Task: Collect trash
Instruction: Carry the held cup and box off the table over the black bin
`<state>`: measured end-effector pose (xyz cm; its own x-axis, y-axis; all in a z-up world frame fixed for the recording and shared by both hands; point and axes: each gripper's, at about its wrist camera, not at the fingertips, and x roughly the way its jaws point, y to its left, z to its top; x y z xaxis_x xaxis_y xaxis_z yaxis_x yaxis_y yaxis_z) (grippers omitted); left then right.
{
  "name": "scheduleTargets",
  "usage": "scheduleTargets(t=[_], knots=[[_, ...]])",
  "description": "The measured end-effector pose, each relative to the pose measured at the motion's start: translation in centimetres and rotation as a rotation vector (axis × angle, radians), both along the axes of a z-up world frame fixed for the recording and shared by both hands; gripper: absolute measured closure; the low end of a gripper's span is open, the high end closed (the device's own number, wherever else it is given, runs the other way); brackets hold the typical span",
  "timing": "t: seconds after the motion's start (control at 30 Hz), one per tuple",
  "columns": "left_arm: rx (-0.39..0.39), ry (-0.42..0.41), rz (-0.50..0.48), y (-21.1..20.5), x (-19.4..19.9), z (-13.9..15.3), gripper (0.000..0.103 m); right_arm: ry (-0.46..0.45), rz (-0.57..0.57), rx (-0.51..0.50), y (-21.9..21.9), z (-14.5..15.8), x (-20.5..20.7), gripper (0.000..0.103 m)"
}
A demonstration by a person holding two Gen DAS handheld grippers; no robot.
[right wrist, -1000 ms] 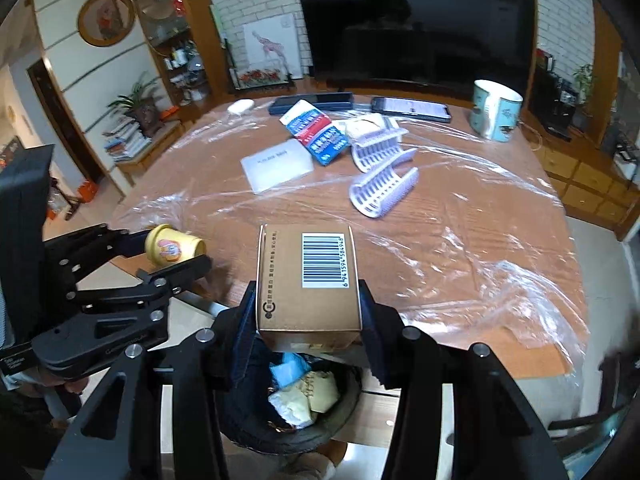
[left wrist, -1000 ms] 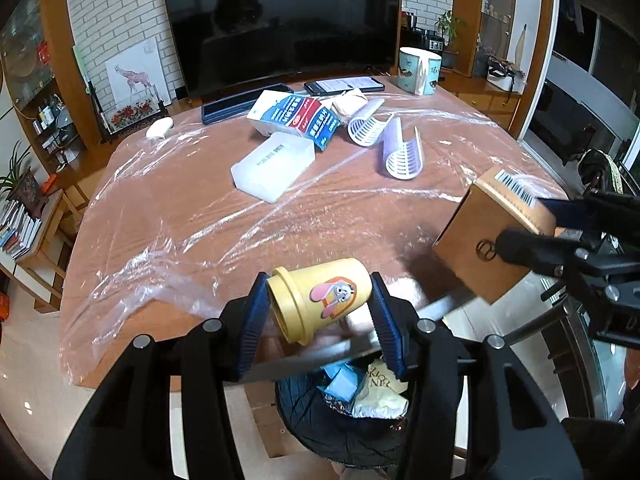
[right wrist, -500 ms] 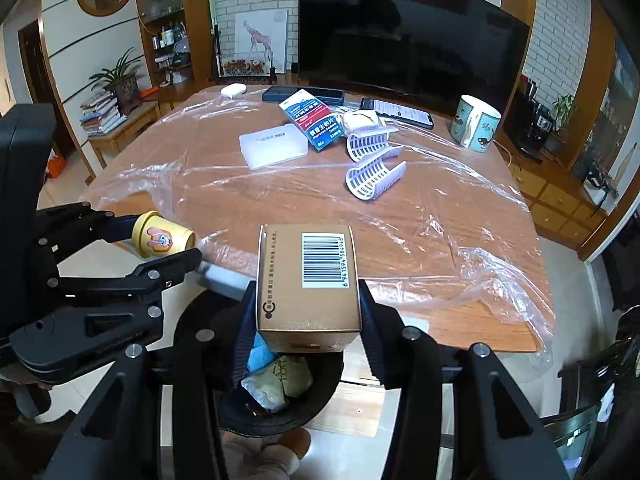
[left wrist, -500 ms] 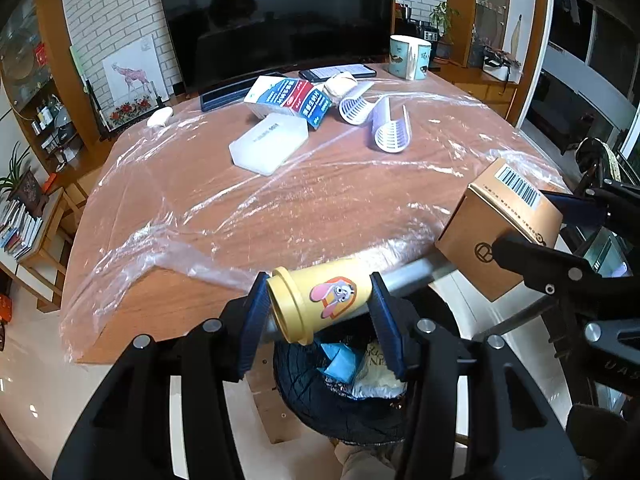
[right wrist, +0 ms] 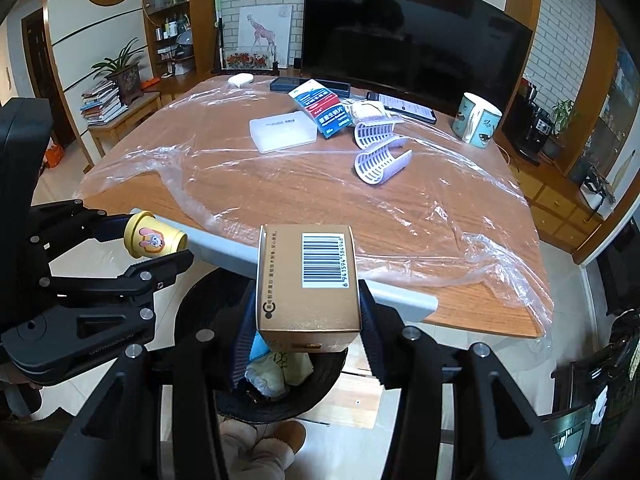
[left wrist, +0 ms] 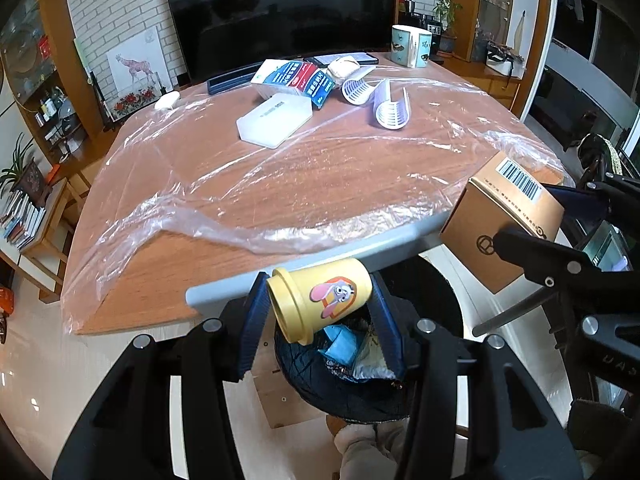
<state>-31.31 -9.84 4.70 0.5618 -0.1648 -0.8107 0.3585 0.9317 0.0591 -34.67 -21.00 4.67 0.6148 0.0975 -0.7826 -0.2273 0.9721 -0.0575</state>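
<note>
My left gripper (left wrist: 318,304) is shut on a yellow cup (left wrist: 320,300) with a rabbit sticker, held on its side over the black trash bin (left wrist: 348,384). The same cup (right wrist: 154,238) shows at the left of the right wrist view. A brown cardboard box (right wrist: 308,280) with a barcode sits clamped in my right gripper (right wrist: 306,312), also above the bin (right wrist: 200,300). In the left wrist view the box (left wrist: 502,220) hangs at the right, past the table's front edge. Crumpled wrappers lie inside the bin.
The wooden table (left wrist: 280,184) lies under wrinkled clear plastic. At its far side are a white flat box (left wrist: 276,120), a blue-red packet (left wrist: 296,78), two white slatted holders (left wrist: 390,106), a mug (left wrist: 410,46) and a phone. A person's slippered feet (right wrist: 260,452) stand by the bin.
Both grippers have drawn back from the table, so the cup and the box now hang over the bin beyond the front edge. Neither grip has altered.
</note>
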Motion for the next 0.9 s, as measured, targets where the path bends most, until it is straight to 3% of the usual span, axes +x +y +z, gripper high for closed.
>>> scheduleTargets(t=[0.5,0.9], knots=[[0.009,0.022,-0.008,0.3,-0.7,-0.9,0.052,0.026,0.023,-0.020,0.8,-1.1,-1.1,0.056],[0.025,0.058,-0.032,-0.1,-0.7,-2.6,0.052,0.098,0.036,-0.032,0.9,-3.7,-1.5,0.056]])
